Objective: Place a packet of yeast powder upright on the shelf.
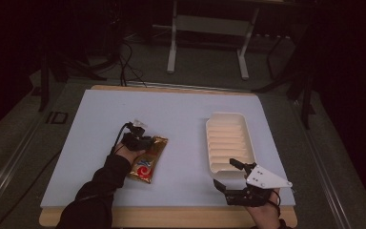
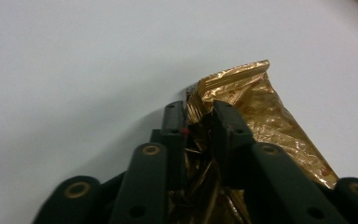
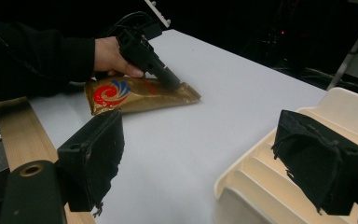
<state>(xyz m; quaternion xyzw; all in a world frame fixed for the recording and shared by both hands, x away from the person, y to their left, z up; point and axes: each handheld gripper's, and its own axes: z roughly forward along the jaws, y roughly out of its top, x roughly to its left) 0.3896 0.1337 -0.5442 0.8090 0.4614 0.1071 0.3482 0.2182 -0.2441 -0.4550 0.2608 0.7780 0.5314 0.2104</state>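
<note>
A gold foil snack packet (image 1: 147, 164) with a red and blue swirl lies flat on the left half of the white board. My left gripper (image 1: 147, 142) comes down on its far end. In the left gripper view the two black jaws of this gripper (image 2: 199, 112) pinch the crinkled foil (image 2: 265, 116) between them. The right gripper view shows the same packet (image 3: 135, 93) under the left gripper (image 3: 172, 85) and the hand that holds it. My right gripper (image 1: 225, 173) stands open at the front right, its padded jaws (image 3: 205, 154) wide apart and empty, beside a cream ribbed tray (image 1: 208, 138).
The tray (image 3: 261, 163) sits lengthwise on the right half of the white board (image 1: 181, 109), its near end just ahead of my right gripper. A wooden table edge (image 1: 171, 217) runs along the front. Dark floor, cables and a desk frame (image 1: 207, 24) lie beyond.
</note>
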